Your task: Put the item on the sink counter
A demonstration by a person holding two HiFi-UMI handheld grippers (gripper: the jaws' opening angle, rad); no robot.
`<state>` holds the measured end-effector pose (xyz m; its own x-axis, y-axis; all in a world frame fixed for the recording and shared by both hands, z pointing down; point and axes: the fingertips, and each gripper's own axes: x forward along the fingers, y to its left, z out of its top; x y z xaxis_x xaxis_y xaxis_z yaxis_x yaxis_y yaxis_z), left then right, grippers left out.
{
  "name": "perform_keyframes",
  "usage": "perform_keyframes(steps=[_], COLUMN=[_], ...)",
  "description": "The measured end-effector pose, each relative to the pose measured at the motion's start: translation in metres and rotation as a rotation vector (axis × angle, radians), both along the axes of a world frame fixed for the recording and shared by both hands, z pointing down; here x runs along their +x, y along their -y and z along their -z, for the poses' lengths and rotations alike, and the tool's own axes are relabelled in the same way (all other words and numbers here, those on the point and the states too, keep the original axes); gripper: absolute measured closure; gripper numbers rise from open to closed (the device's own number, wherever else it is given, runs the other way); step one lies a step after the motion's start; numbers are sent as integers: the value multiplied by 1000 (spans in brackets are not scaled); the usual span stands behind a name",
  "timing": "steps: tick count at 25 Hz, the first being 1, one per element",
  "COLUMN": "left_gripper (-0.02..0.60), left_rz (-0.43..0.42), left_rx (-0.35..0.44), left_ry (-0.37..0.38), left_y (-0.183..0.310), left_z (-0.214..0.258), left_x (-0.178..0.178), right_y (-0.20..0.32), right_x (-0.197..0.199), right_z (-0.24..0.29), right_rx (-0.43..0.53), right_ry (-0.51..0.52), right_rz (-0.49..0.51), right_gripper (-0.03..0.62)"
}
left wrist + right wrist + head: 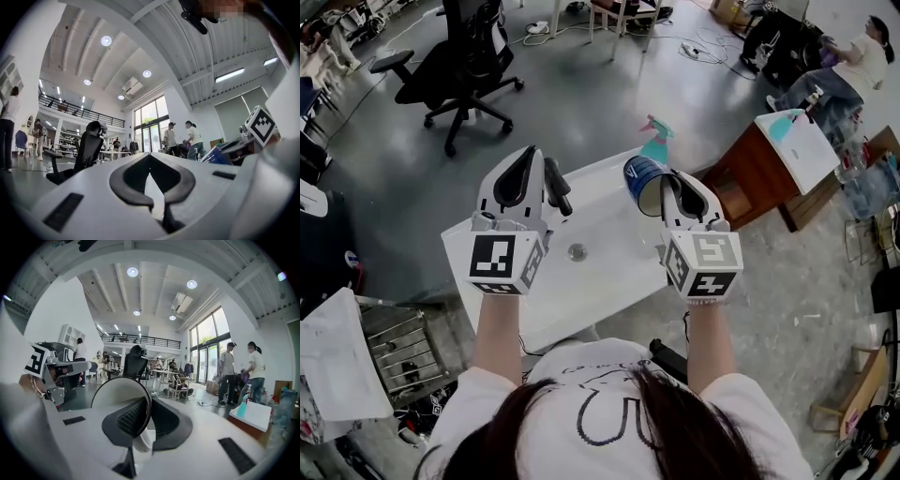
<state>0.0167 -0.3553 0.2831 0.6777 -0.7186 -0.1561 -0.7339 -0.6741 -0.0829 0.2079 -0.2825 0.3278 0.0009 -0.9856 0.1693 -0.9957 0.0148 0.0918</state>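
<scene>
Cup (645, 181), blue outside and white inside, carried item; held by the right gripper (671, 187), whose jaws are nearly together and pinch the cup wall at the rim, one pad inside the mouth and one outside. In the right gripper view the cup (121, 397) is tipped over with its open mouth turned back toward the camera. Location: in the air over the far right part of the white sink counter (609, 277), close to a teal spray bottle (656, 142) standing at the far edge; whether cup and bottle touch cannot be told. Drain (577, 251) sits mid-basin, between the two grippers in the head view. Left gripper (540, 171): jaw tips meet, nothing between them, level with its partner over the counter's left part. Step judged: transport, placement not yet made. Next move would call for lowering the cup onto a flat stretch of counter clear of the bottle, turning it base-down, then parting the jaws. A second counter stands well apart at right.
</scene>
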Motion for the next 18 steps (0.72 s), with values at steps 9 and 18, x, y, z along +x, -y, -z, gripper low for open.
perform_keyframes(steps=[9,18], left_gripper=[572,572], left_rz=[18,73], left_rx=[-61,-97], left_ry=[14,22], left_y=[34,42], left_z=[-21,-38], left_x=[2,-1], right_y=[44,73], right_x=[7,5], right_z=[-26,-56], right_rx=[-128,-251], right_ry=[9,-6], right_rz=[33,110], right_gripper=[540,540])
